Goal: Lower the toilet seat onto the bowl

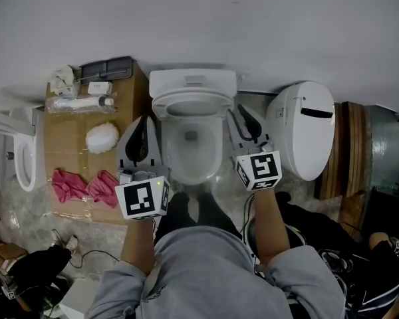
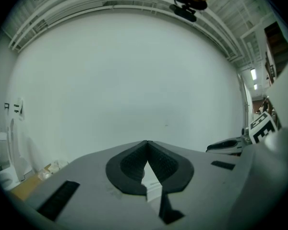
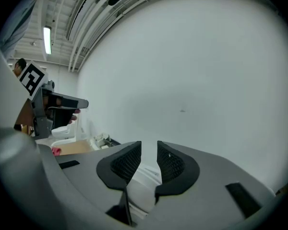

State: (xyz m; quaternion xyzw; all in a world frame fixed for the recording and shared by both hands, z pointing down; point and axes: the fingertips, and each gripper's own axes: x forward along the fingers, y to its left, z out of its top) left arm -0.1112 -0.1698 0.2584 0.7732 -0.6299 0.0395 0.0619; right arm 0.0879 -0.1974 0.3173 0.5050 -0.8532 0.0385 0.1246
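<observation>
Your left gripper (image 2: 147, 147) has its jaws pressed together and empty. Your right gripper (image 3: 149, 152) has its jaws apart with nothing between them. Between the two, the white oval toilet seat (image 1: 168, 146) lies down on the white ceramic bowl (image 1: 194, 138). A flat brown cardboard sheet (image 1: 66, 145) covers the grey floor's (image 1: 26, 211) left side, up to the plain white wall (image 1: 253, 18).
</observation>
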